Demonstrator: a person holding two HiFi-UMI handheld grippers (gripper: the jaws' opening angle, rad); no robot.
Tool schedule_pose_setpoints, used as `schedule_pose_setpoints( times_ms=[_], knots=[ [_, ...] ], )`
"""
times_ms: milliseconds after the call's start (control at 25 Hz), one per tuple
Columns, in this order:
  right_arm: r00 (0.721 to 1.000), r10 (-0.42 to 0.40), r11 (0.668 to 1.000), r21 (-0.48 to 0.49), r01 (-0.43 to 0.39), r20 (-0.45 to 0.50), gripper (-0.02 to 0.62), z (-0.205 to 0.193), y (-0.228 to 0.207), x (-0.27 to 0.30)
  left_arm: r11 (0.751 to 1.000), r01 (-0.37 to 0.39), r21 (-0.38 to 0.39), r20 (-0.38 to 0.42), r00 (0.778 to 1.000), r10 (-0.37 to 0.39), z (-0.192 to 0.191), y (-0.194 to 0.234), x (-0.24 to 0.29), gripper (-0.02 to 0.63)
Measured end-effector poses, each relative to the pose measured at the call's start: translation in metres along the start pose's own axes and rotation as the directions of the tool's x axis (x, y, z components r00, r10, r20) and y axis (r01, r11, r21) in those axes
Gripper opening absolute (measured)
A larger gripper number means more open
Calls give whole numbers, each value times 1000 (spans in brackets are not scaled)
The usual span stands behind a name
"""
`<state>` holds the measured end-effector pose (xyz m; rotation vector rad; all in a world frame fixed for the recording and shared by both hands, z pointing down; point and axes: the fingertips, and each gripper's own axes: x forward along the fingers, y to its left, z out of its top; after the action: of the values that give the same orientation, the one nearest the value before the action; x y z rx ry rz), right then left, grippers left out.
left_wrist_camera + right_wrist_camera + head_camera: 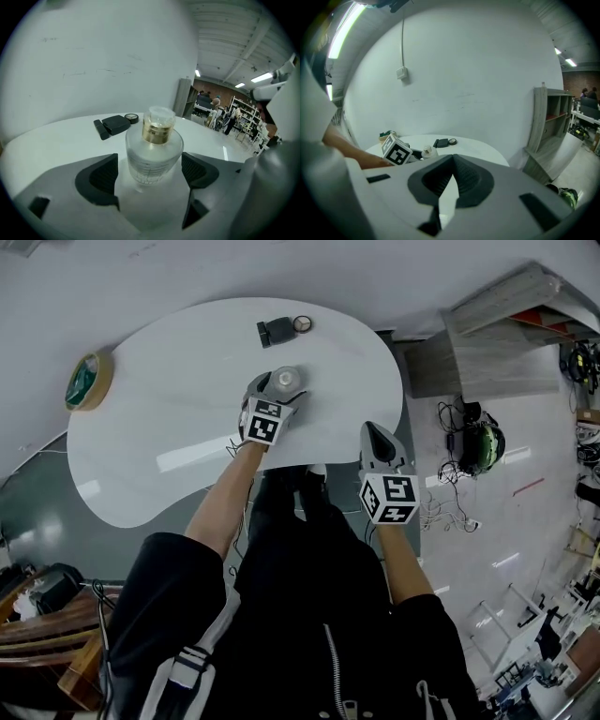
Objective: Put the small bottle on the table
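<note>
A small frosted glass bottle (153, 150) with a gold collar and clear cap stands upright on the white table (169, 427). My left gripper (279, 390) reaches over the table and sits around the bottle (286, 381). Its dark pads (104, 176) stand apart from the glass, with a gap on each side, so it is open. My right gripper (373, 432) hovers at the table's near right edge, shut with nothing between its jaws. The right gripper view also catches the bottle (427, 151) beside the left gripper's marker cube (397, 152).
A black case (275, 331) and a small round tin (302, 323) lie at the table's far edge. A tape roll (86, 381) sits at its left end. A grey shelf (506, 324) stands to the right, with a helmet (483, 443) and cables on the floor.
</note>
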<state>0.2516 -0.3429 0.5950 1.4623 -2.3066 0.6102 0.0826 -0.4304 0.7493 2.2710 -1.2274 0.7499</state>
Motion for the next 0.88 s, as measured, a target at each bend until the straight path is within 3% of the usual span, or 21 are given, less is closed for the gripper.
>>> schedule_pose_setpoints(
  times_ms=[200, 440, 640, 880],
  knots=[
    [999, 43, 999, -20, -43, 14, 3, 13, 20, 14, 1000, -12, -21, 72, 997, 14, 19, 11, -38, 422],
    [992, 121, 991, -65, -119, 28, 3, 36, 61, 34, 999, -26, -20, 116, 993, 29, 25, 22, -88, 336],
    [981, 191, 976, -115, -185, 42, 3, 56, 103, 53, 994, -67, -83, 165, 983, 80, 21, 52, -136, 198],
    [966, 250, 956, -171, -237, 62, 3, 74, 147, 71, 979, -171, -111, 189, 964, 190, 11, 96, -196, 52]
  ],
)
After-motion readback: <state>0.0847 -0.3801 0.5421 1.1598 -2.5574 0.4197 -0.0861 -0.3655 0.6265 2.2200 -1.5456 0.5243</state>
